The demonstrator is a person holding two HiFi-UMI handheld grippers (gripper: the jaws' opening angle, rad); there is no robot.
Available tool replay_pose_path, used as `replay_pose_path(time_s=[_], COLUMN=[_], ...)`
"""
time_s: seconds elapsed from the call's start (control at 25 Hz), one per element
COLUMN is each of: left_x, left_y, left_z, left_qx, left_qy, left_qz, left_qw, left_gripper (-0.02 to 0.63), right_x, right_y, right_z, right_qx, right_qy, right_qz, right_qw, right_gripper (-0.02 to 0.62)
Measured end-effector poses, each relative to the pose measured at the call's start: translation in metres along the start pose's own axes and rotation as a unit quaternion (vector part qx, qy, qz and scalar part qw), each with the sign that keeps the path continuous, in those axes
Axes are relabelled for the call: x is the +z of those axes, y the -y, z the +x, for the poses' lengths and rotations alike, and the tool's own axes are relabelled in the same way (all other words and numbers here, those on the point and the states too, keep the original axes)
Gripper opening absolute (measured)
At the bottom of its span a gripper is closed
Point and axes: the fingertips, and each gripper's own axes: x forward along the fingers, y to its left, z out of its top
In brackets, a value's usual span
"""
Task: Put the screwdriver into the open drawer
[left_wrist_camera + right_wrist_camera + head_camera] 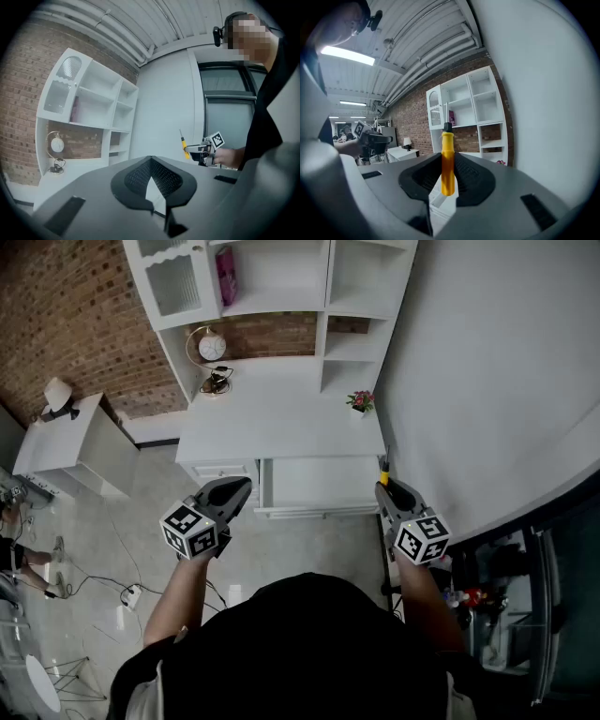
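Right claw [386, 489] clamps screwdriver [447, 164]; left claw [150, 159] seemingly closed.

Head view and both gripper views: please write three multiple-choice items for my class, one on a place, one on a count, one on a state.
1. Where is the yellow-handled screwdriver?
A between the jaws of the right gripper; B on the floor; C on a shelf.
2. How many grippers hold a thing?
A none; B one; C two.
3. The wide white drawer is:
A shut; B lifted out; C pulled open.

Answers:
1 A: the yellow handle stands clamped between those jaws.
2 B: the left gripper is shut on nothing, so only the right one holds anything.
3 C: the drawer's front stands forward and its inside shows.
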Motion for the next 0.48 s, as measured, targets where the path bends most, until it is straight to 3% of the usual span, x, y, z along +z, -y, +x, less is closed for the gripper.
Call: replay_pose_path(time_s=[0.48], left_x=[-0.016], left_y=[0.017], left_z=[-0.014], left_qx=[-0.01], left_qy=[-0.016], left_qz=[0.007], left_qw=[0.9998], left_gripper=[0.015], right_x=[-0.01], right_y=[-0.006], right_z=[-0.025], right_qx=[-0.022], right_qy=[0.004], right_qz=[0.021], right_qw=[1.0], right_gripper=[0.086])
